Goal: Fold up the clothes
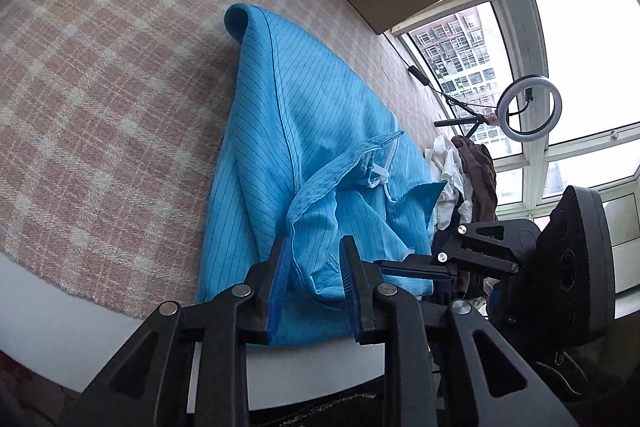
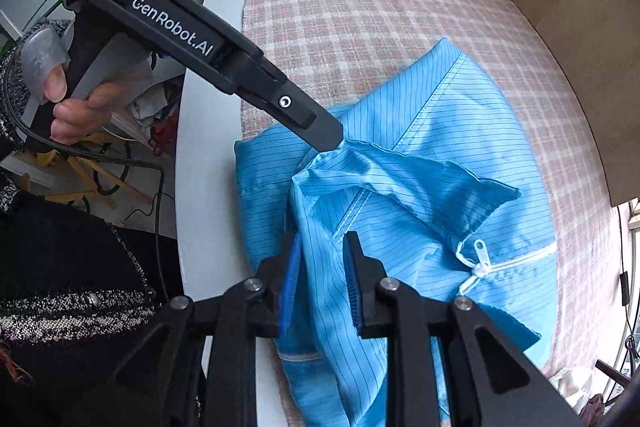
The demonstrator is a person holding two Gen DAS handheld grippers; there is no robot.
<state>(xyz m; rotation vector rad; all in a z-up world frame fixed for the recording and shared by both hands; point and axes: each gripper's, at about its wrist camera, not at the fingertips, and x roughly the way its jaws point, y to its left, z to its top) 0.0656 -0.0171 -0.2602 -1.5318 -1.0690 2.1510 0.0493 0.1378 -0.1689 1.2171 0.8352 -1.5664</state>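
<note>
Release stage of a fold, judged. Left gripper, jaws slightly parted, cloth between but unpressed; right gripper likewise. Blue garment bunched at near edge of checked cover. Next: regrasp of hem. Window, ring light beyond.

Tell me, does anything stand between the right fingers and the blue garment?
Nothing visible does. The blue garment already lies between the right gripper's fingers, which stand apart, on the checked cloth.
</note>
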